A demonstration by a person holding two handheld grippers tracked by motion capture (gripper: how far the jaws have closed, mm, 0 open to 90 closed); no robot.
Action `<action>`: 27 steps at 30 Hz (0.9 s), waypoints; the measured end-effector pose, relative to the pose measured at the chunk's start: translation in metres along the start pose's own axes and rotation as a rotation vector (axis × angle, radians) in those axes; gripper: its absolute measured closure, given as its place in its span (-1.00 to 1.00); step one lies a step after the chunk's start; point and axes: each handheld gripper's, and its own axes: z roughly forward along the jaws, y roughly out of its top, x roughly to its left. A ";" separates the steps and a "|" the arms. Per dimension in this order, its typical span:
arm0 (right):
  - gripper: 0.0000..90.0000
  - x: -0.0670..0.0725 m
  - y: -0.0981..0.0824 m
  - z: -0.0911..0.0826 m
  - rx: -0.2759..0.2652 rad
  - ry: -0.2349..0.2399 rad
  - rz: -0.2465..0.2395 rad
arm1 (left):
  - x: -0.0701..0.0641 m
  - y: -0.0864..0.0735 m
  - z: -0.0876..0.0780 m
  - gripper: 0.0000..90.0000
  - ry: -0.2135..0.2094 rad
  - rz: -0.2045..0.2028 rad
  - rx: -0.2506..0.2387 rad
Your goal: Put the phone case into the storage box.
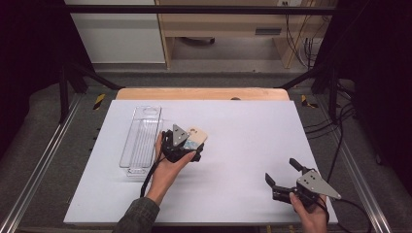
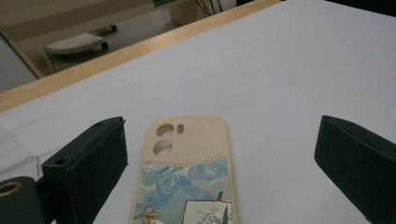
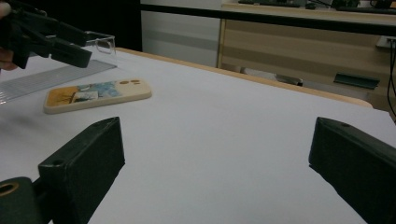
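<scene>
The left gripper (image 1: 190,144) is hovering just over a phone case (image 2: 187,172) that is lying flat on the white table (image 1: 252,145), just to the right of a clear plastic tray (image 1: 141,141); its jaws are standing wide apart, one on each long side of the case, with neither one touching it. The step in hand looks like a pickup of the case, probably for the tray beside it. To do it well, the person should be lowering the jaws until their tips are meeting the tabletop, keeping the case centred between them, and closing across its narrow width rather than its length, since a thin, flexible shell is likely to bow or pop out if it is squeezed hard or off-centre. The case is a cream-coloured rounded rectangle, seemingly soft and matte, with an oval raised camera panel carrying two round holes and a small slot, and a painted picture of swirling blue sky and a hatted figure below it. The tray is long, narrow, transparent and ribbed along its floor. The right gripper (image 1: 284,175) is resting well to the right of the case, nearer the person, jaws likewise spread and holding nothing.
</scene>
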 end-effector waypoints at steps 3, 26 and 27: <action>-0.92 0.002 -0.001 0.002 0.003 0.009 0.001 | 0.002 -0.006 0.008 -0.94 0.007 -0.018 0.019; -0.92 0.001 -0.005 0.004 0.011 0.032 0.009 | 0.010 -0.029 0.035 -0.93 0.043 -0.080 0.160; -0.92 0.001 -0.005 0.004 0.010 0.033 0.009 | 0.009 -0.029 0.035 -0.93 0.044 -0.085 0.161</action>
